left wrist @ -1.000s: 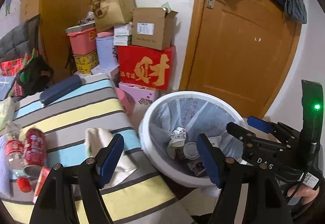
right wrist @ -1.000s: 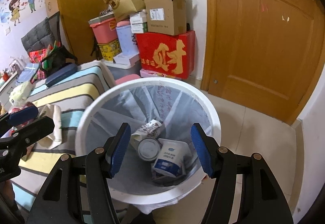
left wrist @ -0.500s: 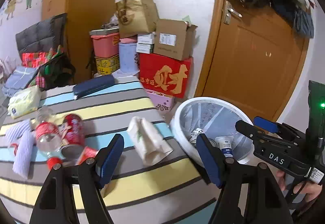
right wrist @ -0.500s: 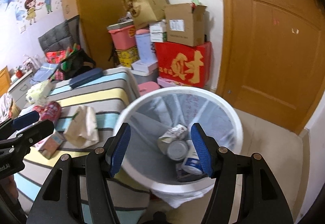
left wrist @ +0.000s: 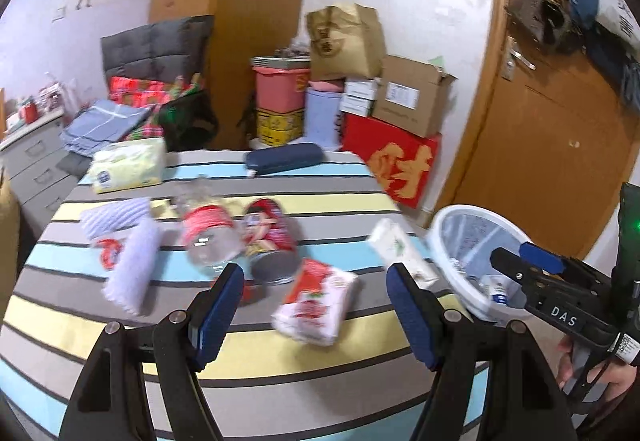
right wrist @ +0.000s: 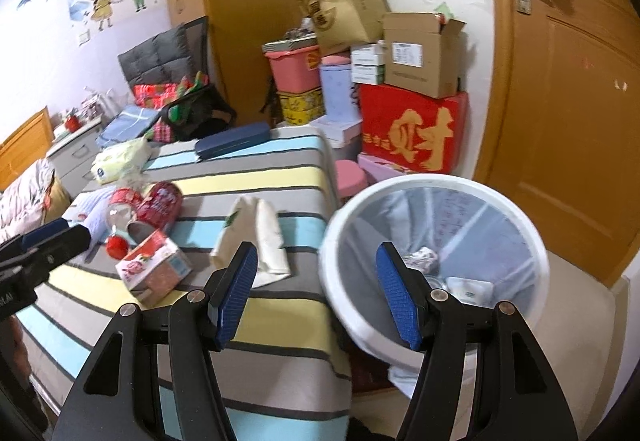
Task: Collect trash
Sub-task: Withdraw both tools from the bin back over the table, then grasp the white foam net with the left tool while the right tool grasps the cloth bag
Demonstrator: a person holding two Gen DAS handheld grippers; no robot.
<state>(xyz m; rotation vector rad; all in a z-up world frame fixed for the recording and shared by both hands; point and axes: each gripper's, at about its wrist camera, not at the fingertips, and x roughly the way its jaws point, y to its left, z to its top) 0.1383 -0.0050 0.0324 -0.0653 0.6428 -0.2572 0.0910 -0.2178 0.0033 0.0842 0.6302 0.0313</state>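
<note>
On the striped bed lie a pink carton, a red can, a clear plastic bottle and a cream paper bag. My left gripper is open and empty just above the carton. My right gripper is open and empty, between the cream bag and the white bin, which holds several pieces of trash. The carton, can and bottle also show in the right wrist view. The right gripper shows in the left wrist view.
A white cloth, a tissue pack and a dark blue case lie further back on the bed. Stacked boxes stand against the wall. A wooden door is behind the bin.
Both grippers have swung left from over the bin toward the bed. The left one now faces the carton, can and bottle. Both stay open and empty.
</note>
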